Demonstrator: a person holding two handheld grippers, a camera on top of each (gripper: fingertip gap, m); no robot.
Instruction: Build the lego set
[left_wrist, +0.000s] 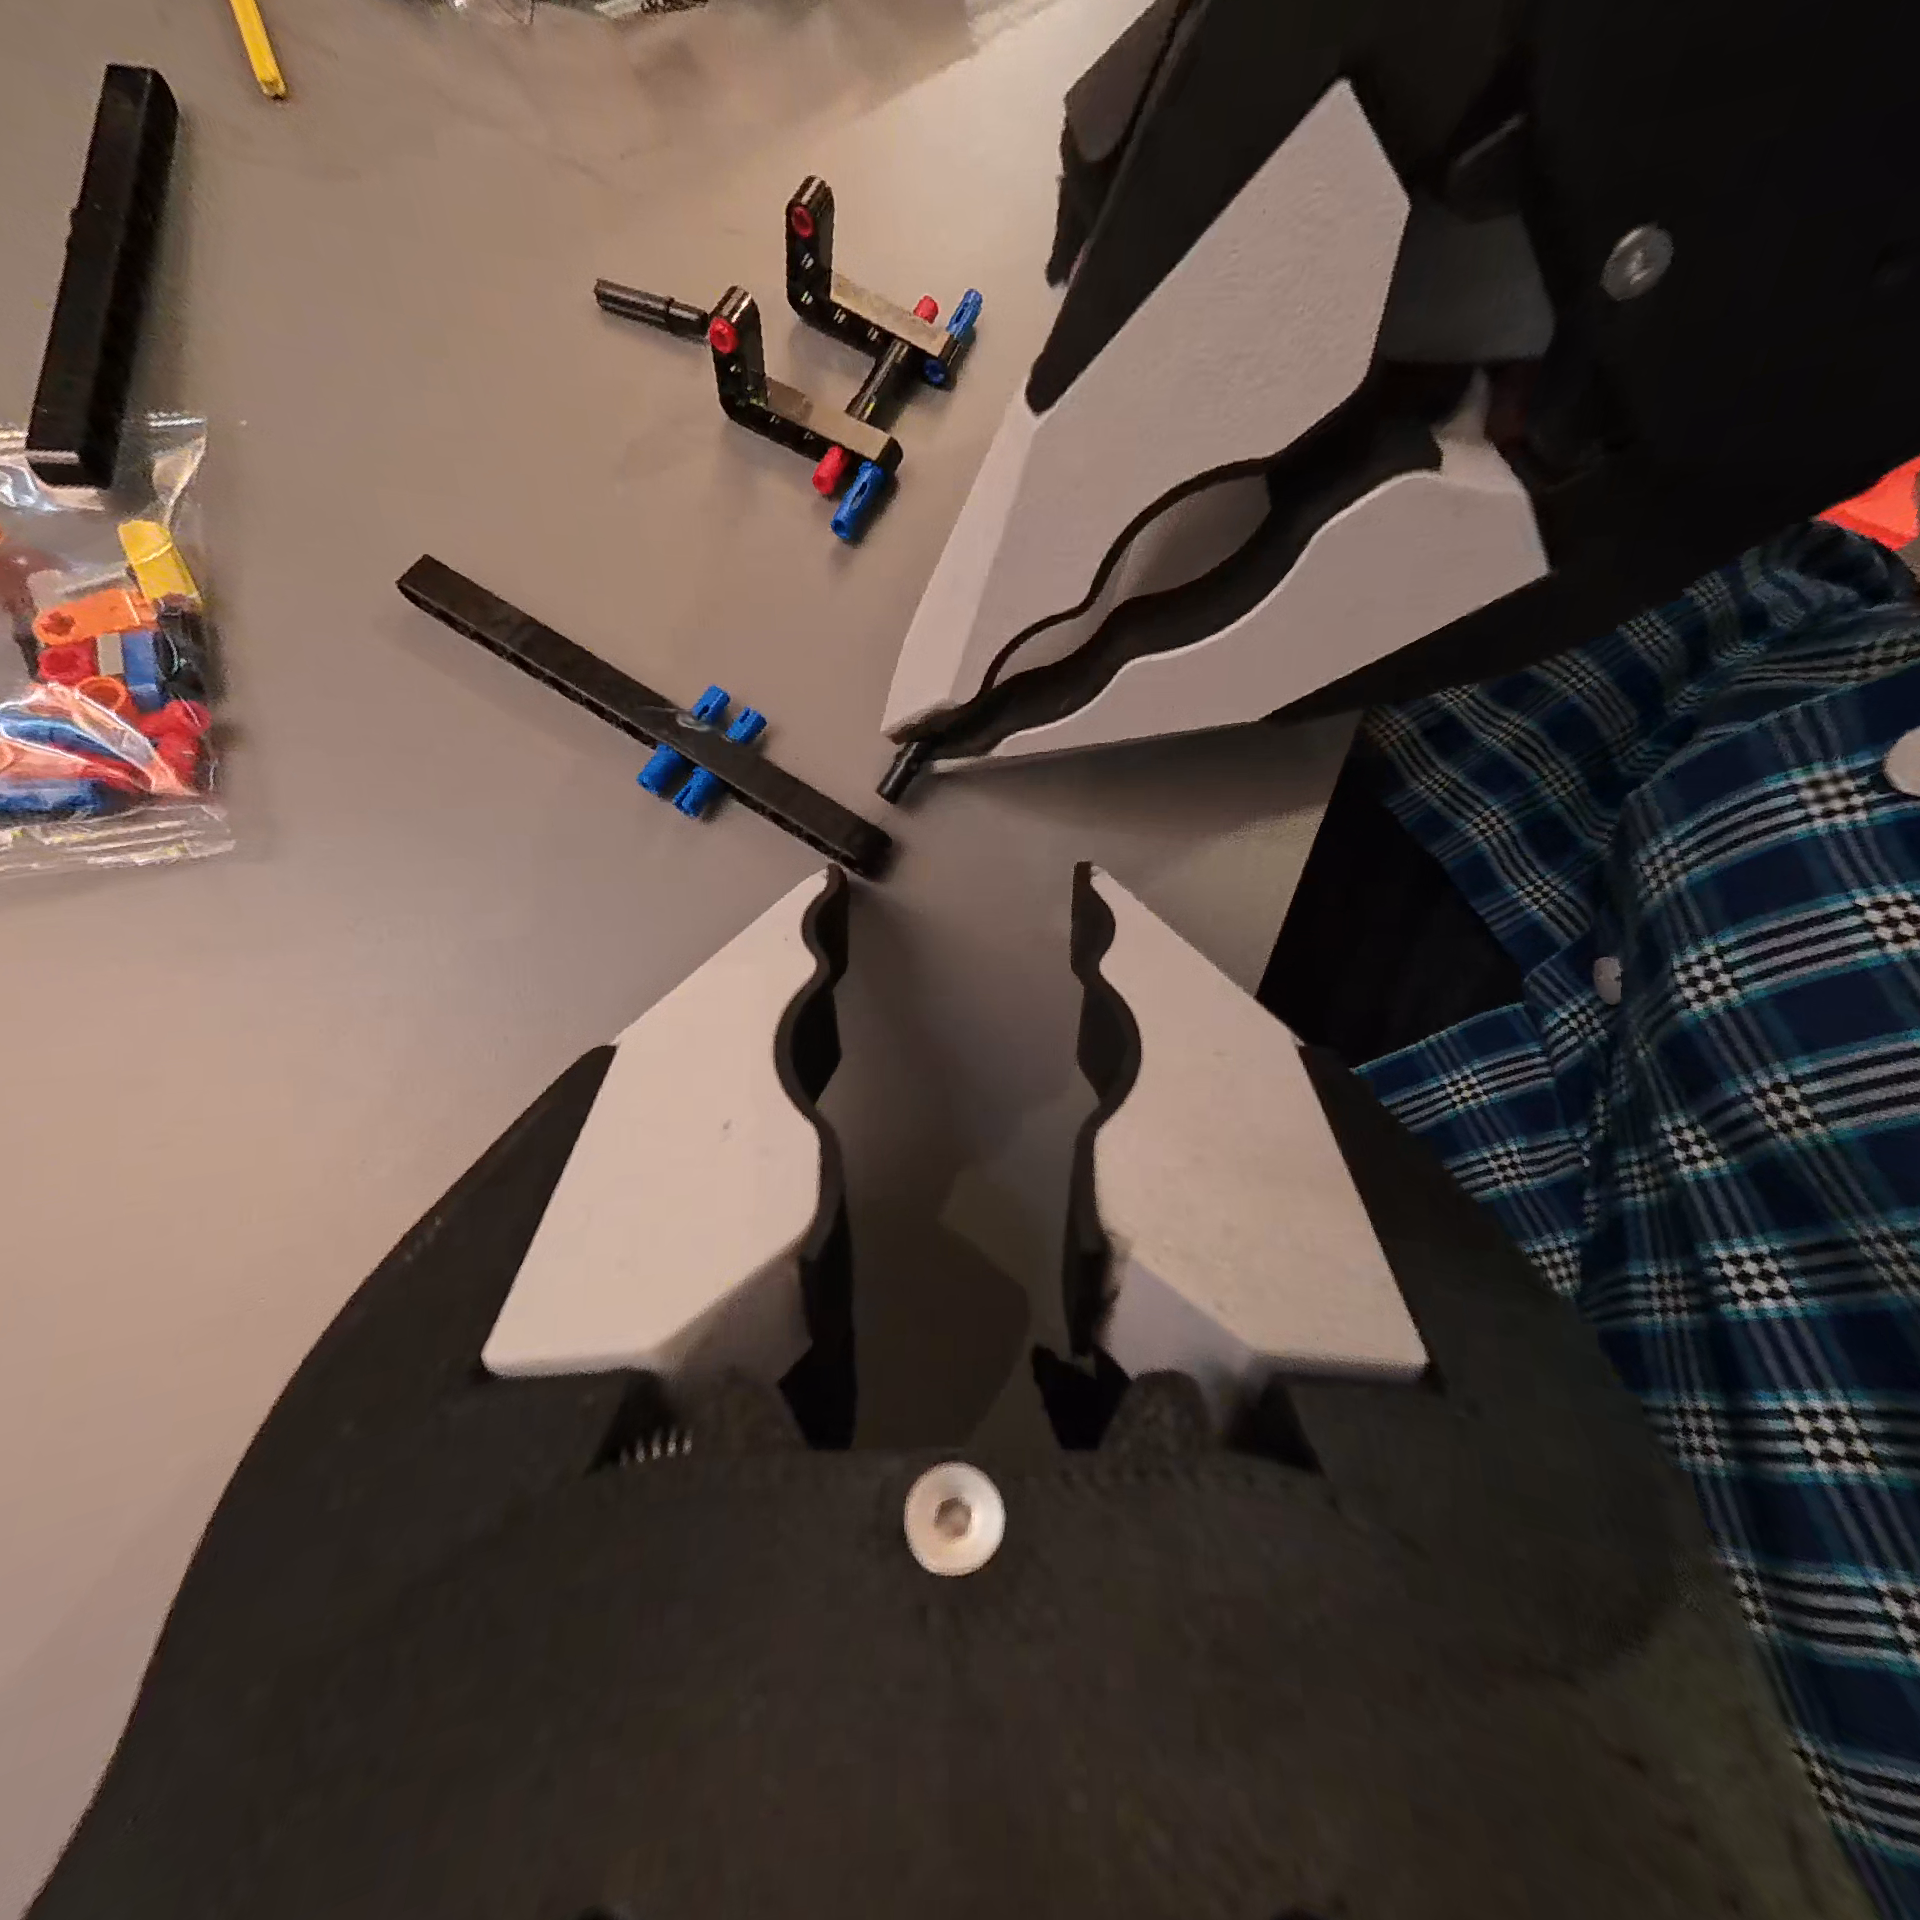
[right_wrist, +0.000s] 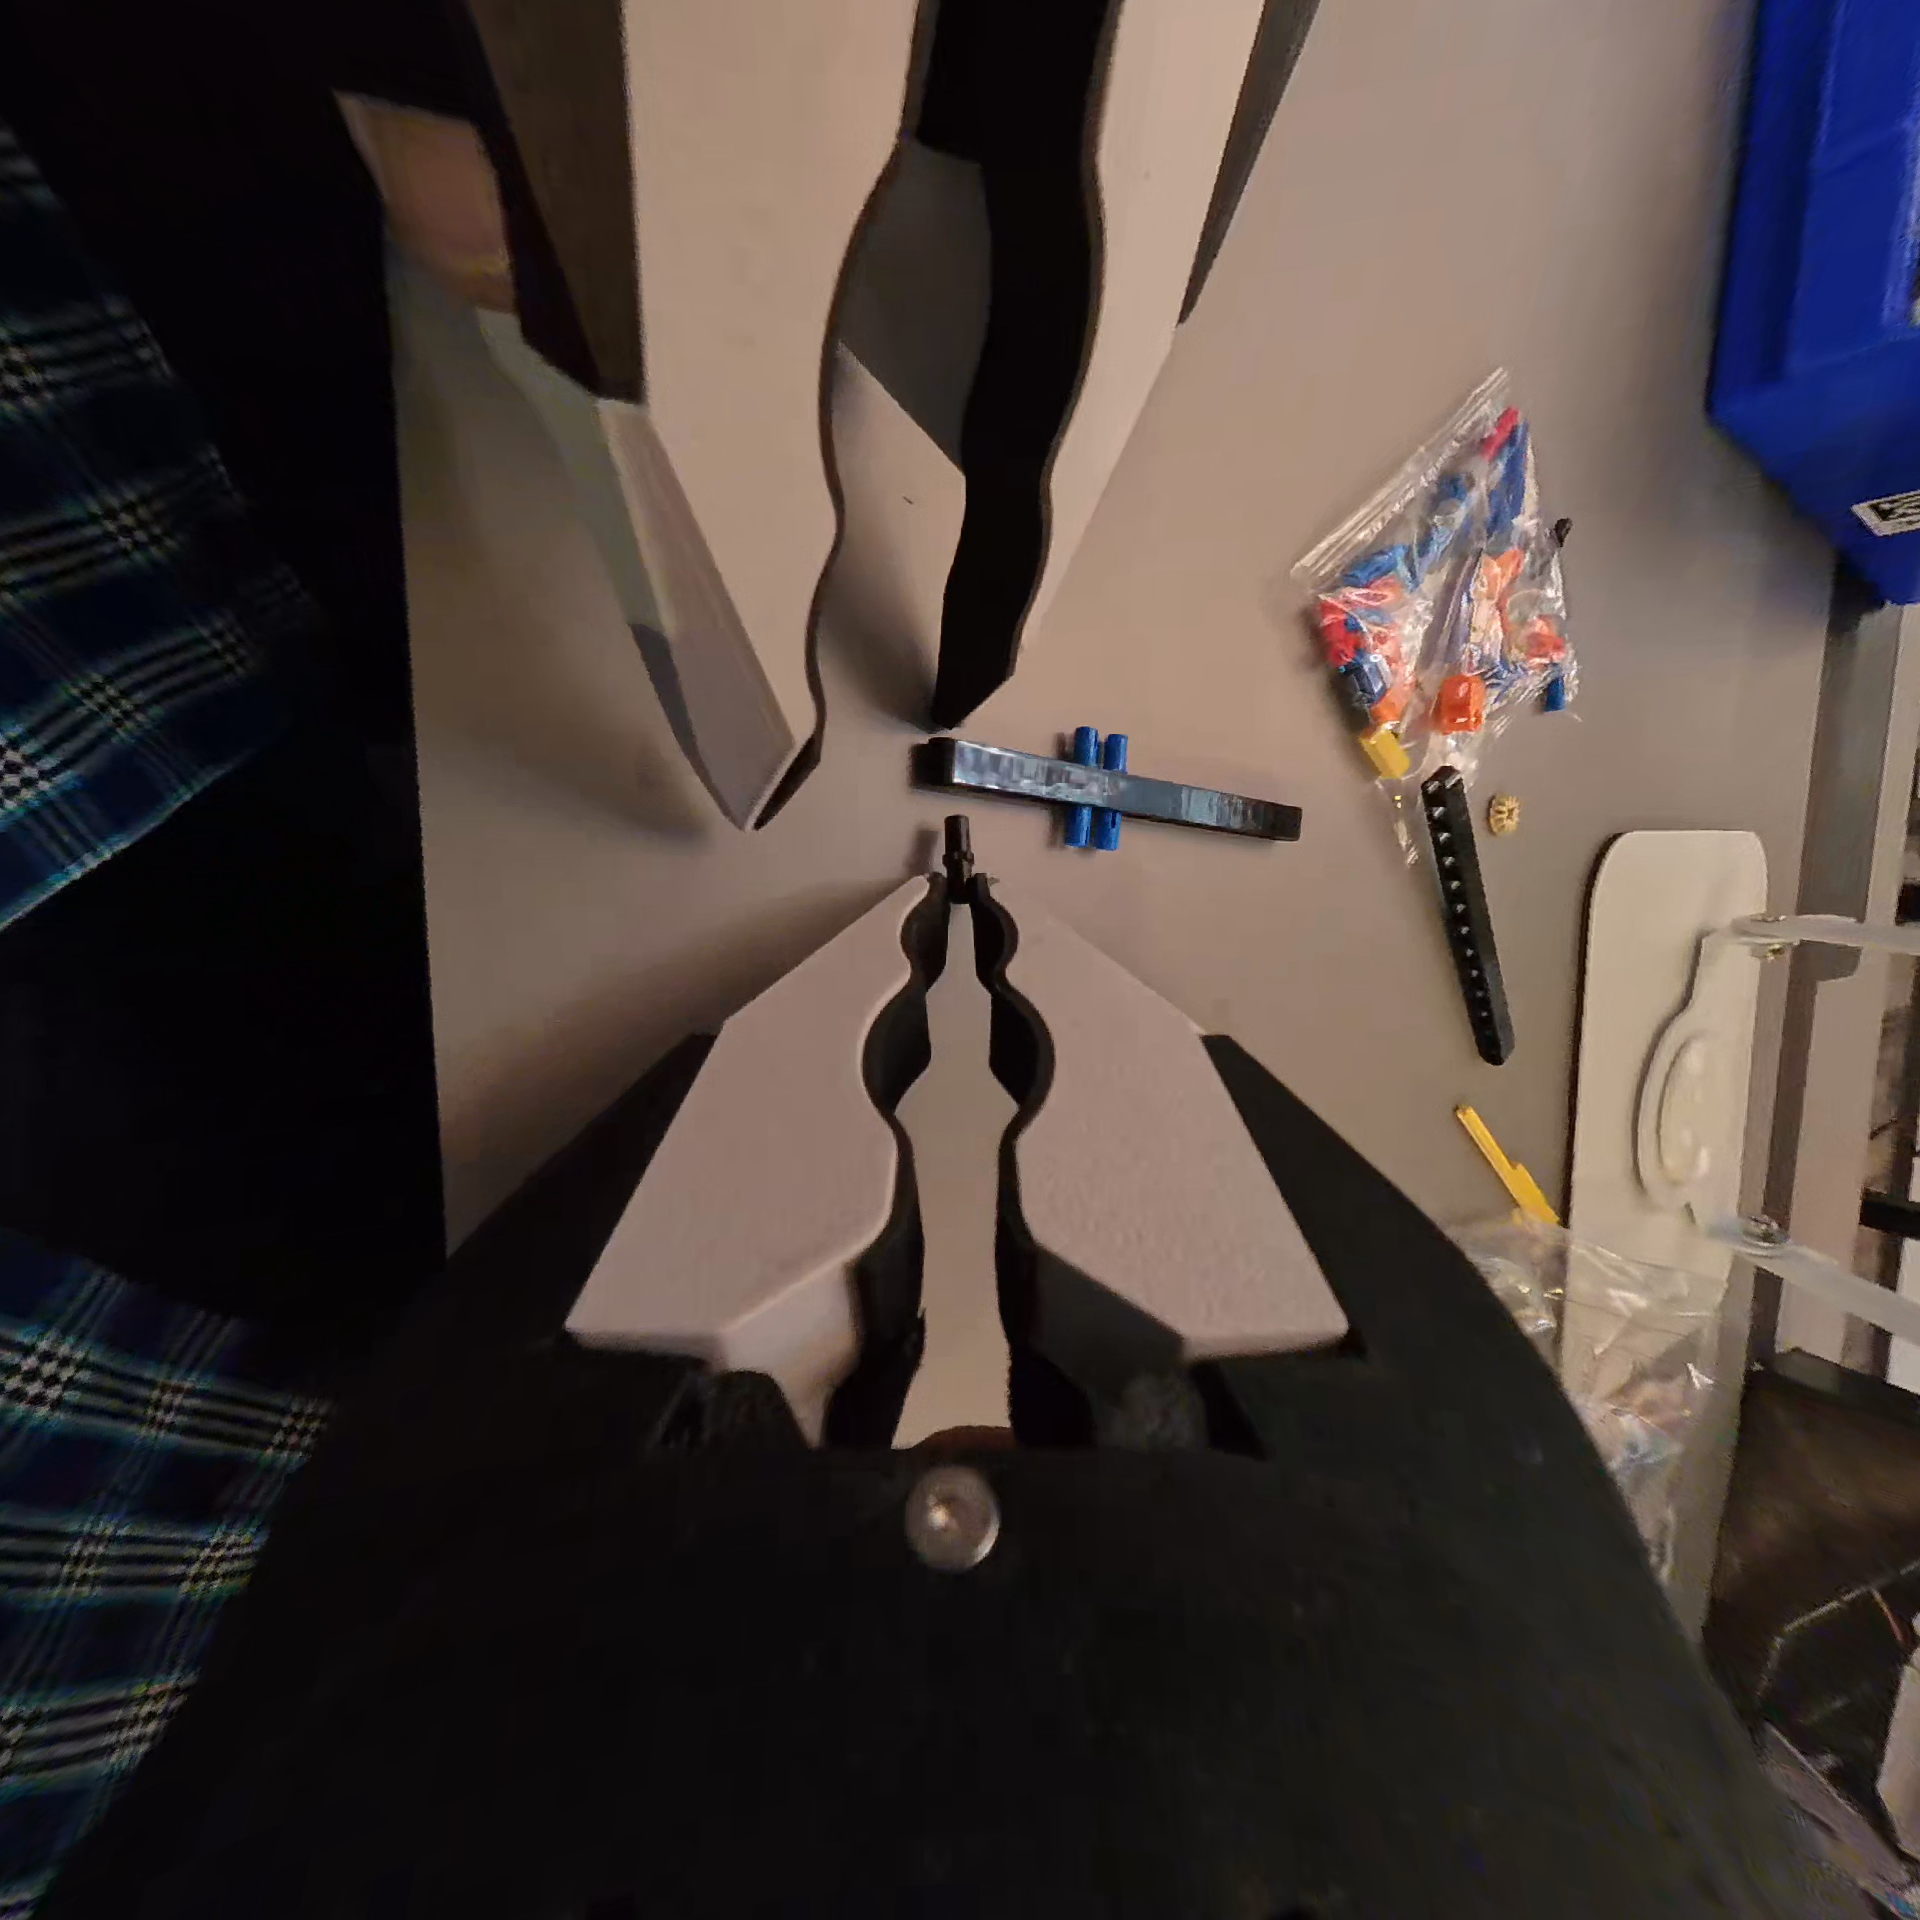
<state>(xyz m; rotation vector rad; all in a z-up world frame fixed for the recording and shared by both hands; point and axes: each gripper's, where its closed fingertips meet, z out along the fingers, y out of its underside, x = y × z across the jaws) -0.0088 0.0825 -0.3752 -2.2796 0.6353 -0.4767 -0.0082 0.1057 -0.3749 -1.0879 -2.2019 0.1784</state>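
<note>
A long black beam (left_wrist: 634, 696) with two blue pins (left_wrist: 698, 750) through it lies on the grey table; it also shows in the right wrist view (right_wrist: 1174, 795). My left gripper (left_wrist: 958, 883) is open and empty, its tips just beside the beam's near end. My right gripper (right_wrist: 958, 881) is shut on a small black pin (right_wrist: 956, 844), whose tip points at the beam's end; in the left wrist view that gripper (left_wrist: 914, 732) comes in from the right with the pin (left_wrist: 896, 774) sticking out. A sub-assembly of two black L-shaped beams (left_wrist: 821, 343) with red and blue pins lies farther back.
A clear bag of coloured parts (left_wrist: 99, 665) and a black beam (left_wrist: 99, 275) lie at the left; both show in the right wrist view, the bag (right_wrist: 1444, 603) and the beam (right_wrist: 1465, 925). A yellow axle (right_wrist: 1507, 1164), a blue bin (right_wrist: 1829, 270) and a plaid sleeve (left_wrist: 1683, 1091) are nearby. The tips of both grippers are at nearly the same place.
</note>
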